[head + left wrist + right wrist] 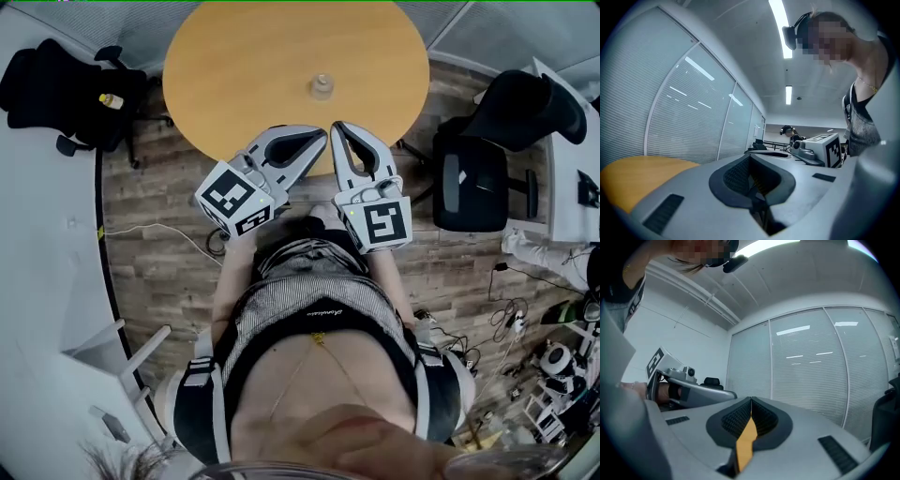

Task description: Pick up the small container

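— Wooden round table [234,75], pale orange-brown, seen from above. The small container [322,87] stands alone on the table, a little past its centre on the side away from you. It looks clear and upright, and nothing else is on the tabletop.

— Both of your grippers hang at the table's near edge, well short of the container. The left gripper [322,133] has its jaws pressed together and is empty. The right gripper [337,127] is the same, closed with only a sliver of tabletop showing through the seam below the pads.

— So you have not begun the grasp. Choose one gripper, since the container sits roughly in line with both tips.

— Spread that gripper's jaws wide while it is at the table's near edge, not once you are over the centre. A closed tip would likely knock over or push something this small and light.

— Then travel low across the table and bring one jaw to each side of the container. Close gently on its walls, not its top.

— Lift straight up from the table. Keep the other gripper back at the near edge, out of the way.
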{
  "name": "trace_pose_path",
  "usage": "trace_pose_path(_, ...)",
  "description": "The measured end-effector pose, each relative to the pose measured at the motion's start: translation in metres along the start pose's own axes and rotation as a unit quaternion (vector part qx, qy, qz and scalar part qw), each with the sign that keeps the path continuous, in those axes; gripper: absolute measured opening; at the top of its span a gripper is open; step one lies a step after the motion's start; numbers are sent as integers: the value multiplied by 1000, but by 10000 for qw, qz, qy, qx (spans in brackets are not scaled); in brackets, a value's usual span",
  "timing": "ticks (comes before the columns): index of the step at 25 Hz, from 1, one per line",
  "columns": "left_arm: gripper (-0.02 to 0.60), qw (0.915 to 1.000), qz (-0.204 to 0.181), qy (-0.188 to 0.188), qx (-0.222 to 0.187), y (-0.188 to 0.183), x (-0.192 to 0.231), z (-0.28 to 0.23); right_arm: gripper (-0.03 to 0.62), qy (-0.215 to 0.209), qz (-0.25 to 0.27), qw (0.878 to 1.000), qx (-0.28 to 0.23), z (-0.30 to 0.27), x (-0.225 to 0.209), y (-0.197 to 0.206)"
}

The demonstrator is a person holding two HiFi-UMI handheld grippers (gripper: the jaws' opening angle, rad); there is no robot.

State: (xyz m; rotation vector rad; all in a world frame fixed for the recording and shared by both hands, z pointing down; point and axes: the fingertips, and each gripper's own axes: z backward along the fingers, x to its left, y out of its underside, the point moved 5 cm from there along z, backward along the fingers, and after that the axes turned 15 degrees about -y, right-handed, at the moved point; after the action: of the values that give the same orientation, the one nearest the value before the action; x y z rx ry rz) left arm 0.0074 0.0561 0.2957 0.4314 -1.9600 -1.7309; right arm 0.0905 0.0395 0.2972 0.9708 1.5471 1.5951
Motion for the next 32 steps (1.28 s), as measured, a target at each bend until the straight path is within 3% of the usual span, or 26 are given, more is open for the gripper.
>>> trace_pose_path(9,18,9998,66,-205,60,4,-4,-9,18,-181,-128,9997,128,6,-12,8)
trace_pose_path(21,18,9998,31,-8,179,5,-5,-22,18,83,-249,9995,166,11,-21,15)
trace_pose_path(32,18,9996,151,157,161,3,20,-27,18,224,-194,9992,275,-8,-28,16)
